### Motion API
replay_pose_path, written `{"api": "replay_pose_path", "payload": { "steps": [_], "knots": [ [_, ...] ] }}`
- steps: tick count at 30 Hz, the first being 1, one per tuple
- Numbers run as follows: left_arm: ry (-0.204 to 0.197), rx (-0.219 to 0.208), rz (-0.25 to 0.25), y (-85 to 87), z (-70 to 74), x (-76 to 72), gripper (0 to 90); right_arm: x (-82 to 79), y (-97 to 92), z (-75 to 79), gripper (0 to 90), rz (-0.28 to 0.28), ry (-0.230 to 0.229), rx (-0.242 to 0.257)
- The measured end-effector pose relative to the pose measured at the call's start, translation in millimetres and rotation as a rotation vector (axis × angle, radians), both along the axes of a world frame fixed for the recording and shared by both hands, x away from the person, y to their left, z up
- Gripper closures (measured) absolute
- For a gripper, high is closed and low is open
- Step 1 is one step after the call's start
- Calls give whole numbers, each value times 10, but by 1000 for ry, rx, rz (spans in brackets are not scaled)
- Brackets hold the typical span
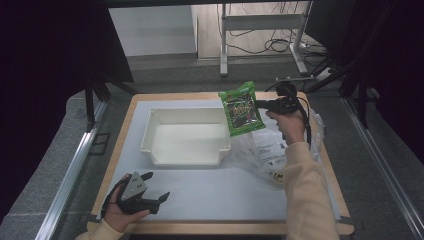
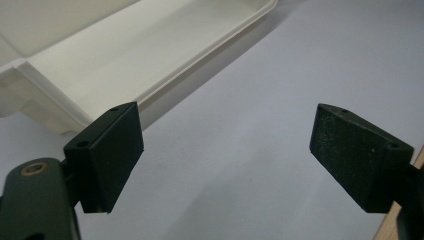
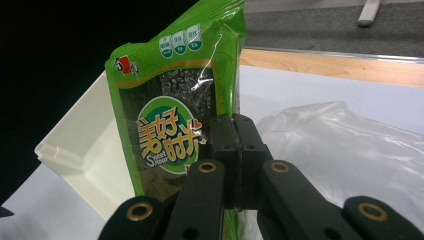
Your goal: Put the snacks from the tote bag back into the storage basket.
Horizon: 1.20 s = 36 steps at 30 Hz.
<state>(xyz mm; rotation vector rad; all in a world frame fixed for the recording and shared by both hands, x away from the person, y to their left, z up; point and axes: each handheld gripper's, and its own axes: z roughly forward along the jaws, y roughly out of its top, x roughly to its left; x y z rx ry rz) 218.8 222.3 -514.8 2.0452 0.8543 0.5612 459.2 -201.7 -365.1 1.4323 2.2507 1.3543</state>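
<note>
The green snack packet (image 1: 242,108) hung in the air at the white bin's (image 1: 186,134) right end, clamped edge-on in the right claw (image 1: 262,104). Picking up looked done; lowering it into the bin remained. The left claw (image 1: 156,187) rested on the desk (image 1: 215,187), spread apart and holding nothing.

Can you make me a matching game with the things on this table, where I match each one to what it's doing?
Things:
1. green snack packet
2. white tray
3. clear plastic bag
4. left gripper

States:
A. rests low near the table's front edge, fingers wide apart, nothing between them
B. lies crumpled on the table to the right of the tray
C. held up in the air, pinched by the right gripper
D. sits in the middle of the table with nothing inside

Pairs: 1-C, 2-D, 3-B, 4-A
</note>
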Motion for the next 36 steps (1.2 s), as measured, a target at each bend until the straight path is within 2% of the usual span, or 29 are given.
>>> {"api": "replay_pose_path", "payload": {
  "steps": [14,36],
  "knots": [
    [1,0,0,-5,-6,3,139,16,163,-38,899,0,-7,13],
    [0,1,-5,-1,-4,5,140,19,468,-60,899,38,-4,31]
  ]
}}
